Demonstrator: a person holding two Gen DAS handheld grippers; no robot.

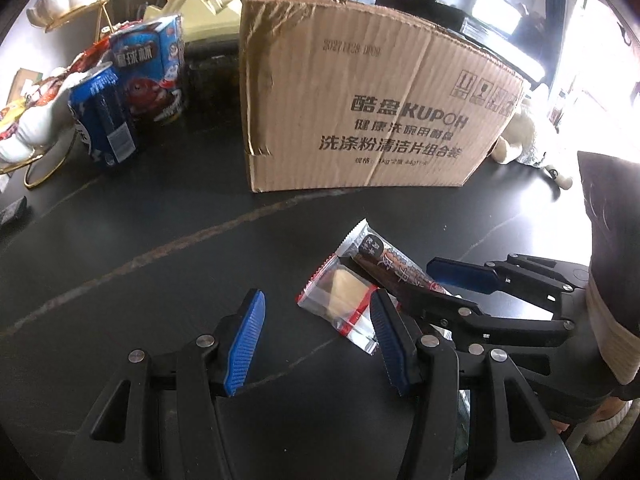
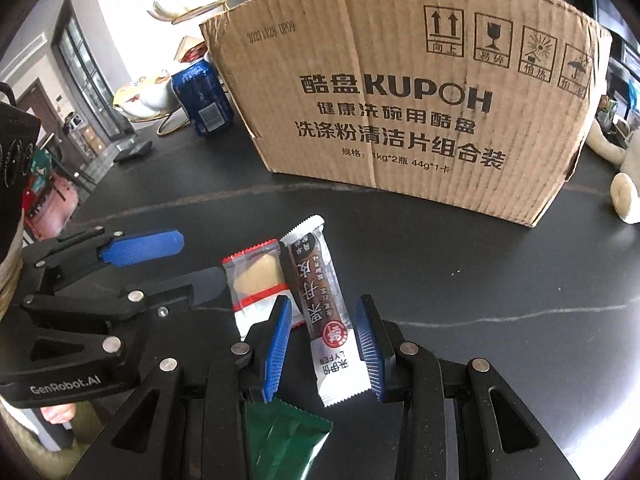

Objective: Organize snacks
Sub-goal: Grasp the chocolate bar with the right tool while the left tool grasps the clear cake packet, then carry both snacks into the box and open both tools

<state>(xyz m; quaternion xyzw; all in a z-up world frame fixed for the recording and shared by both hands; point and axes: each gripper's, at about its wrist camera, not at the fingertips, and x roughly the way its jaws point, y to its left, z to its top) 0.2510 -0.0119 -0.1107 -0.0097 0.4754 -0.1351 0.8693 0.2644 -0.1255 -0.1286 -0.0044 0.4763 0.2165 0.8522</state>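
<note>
Two snack packets lie side by side on the dark table: a clear packet with red stripes (image 1: 340,300) (image 2: 256,276) holding a pale cake, and a long brown bar (image 1: 394,270) (image 2: 320,296). My right gripper (image 2: 323,350) (image 1: 444,290) is low over the bar. Its blue pads stand on either side of the bar's white end, with small gaps, so it is open. My left gripper (image 1: 318,344) (image 2: 176,266) is open just left of the clear packet, with only bare table between its pads. A green packet (image 2: 288,440) lies under the right gripper.
A big cardboard box (image 1: 360,100) (image 2: 400,100) stands behind the packets. Left of it are a blue can (image 1: 106,120) (image 2: 202,98), a blue snack carton (image 1: 152,72) and a white dish on a gold stand (image 1: 32,128) with wrapped snacks. A plush toy (image 2: 624,196) lies at the right.
</note>
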